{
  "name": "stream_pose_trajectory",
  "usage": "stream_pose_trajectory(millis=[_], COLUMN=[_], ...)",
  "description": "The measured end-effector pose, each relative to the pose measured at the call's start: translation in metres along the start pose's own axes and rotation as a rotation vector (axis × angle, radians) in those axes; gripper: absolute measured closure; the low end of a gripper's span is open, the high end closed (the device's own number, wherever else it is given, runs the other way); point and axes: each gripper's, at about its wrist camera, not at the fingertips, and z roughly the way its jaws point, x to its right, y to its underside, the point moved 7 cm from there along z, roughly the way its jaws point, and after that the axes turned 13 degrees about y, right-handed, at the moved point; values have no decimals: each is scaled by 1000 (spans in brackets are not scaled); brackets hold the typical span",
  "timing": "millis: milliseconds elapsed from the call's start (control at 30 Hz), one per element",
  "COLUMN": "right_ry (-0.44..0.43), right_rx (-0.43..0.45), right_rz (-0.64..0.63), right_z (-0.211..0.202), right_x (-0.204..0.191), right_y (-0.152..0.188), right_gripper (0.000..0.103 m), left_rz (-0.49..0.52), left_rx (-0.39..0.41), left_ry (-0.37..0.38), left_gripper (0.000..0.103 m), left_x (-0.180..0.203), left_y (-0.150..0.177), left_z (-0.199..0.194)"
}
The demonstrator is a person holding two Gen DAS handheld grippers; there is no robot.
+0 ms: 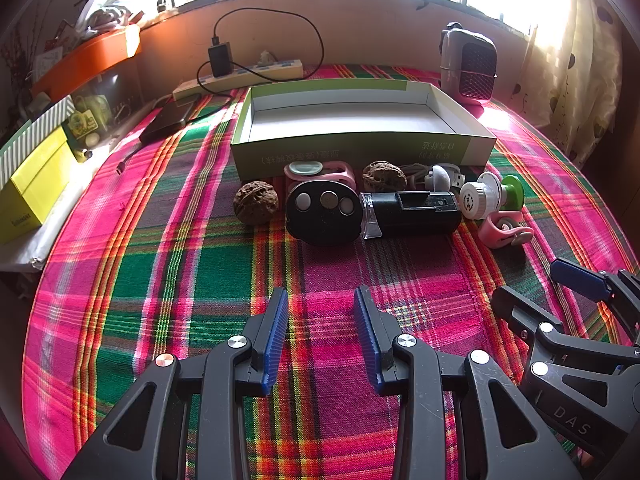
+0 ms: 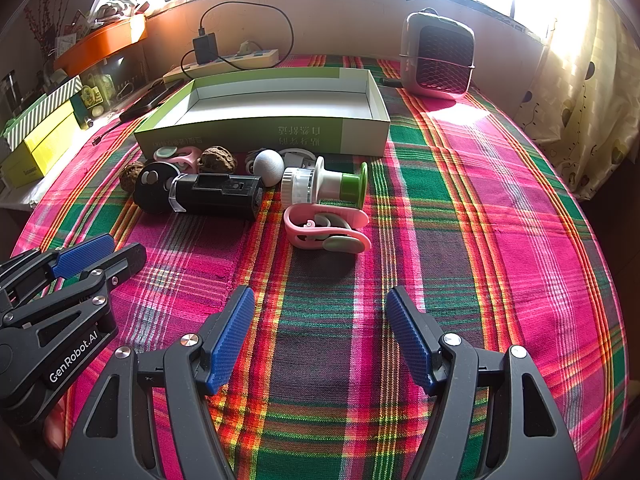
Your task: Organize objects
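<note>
My left tool (image 1: 321, 334) hovers over the plaid cloth (image 1: 200, 280) on the bench, its blue pads parted at a middling gap with nothing between them. My right tool (image 2: 320, 334) hovers beside it, spread wider, also holding nothing.

Straight ahead of the left tool lies the row of loose things. A black oval case (image 1: 322, 212) with three round buttons sits dead ahead, touching the end of a black cylinder (image 1: 412, 212) that lies on its side just to the right. To the left of the case is a walnut (image 1: 256, 202), a little apart from it. Behind the case is a pink clip (image 1: 320, 170), and right of that a second walnut (image 1: 384, 176). Further right lie a white-and-green spool (image 1: 490, 196) on its side and another pink clip (image 1: 505, 230) nearer to me.

From the right tool that near clip (image 2: 326, 228) lies ahead and slightly left, with the spool (image 2: 324, 184) just behind it, close enough that I cannot tell whether they touch. A small grey ball (image 2: 269, 166) sits behind the cylinder's (image 2: 216, 196) end.

Beyond the whole row — right against it — stands the open green box (image 1: 360, 148), its white inside bare. A small heater (image 1: 468, 66) stands past the box's right corner, and a power strip (image 1: 248, 74) lies past its left.
</note>
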Motion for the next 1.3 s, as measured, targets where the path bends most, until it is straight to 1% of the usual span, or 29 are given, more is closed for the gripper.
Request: stream_pose_trajectory(millis=[667, 767, 833, 900, 1000, 1133, 1200, 1300], right_ry=[0, -4, -15, -30, -23, -29, -35, -64], right_rx=[0, 0, 1, 2, -13, -20, -24, -20], right_rz=[0, -1, -10, 7, 48, 79, 88, 98], right_z=[0, 0, 0, -1, 4, 3, 4, 5], right_x=[0, 0, 0, 3, 14, 19, 19, 14], right_y=[-1, -1, -1, 0, -5, -12, -16, -24], right_gripper=[34, 34, 34, 34, 34, 34, 34, 34], left_rz=[-1, -9, 22, 33, 50, 30, 16, -20], left_rx=[0, 2, -4, -6, -10, -7, -7, -2], left_ry=[2, 20, 31, 53, 83, 90, 80, 72], left_gripper=[71, 71, 71, 71, 71, 71, 71, 71], left_x=[0, -3, -1, -3, -5, -14, -23, -36], left_y=[0, 1, -2, -2, -1, -3, -4, -7], left_z=[0, 0, -1, -2, -2, -2, -2, -3])
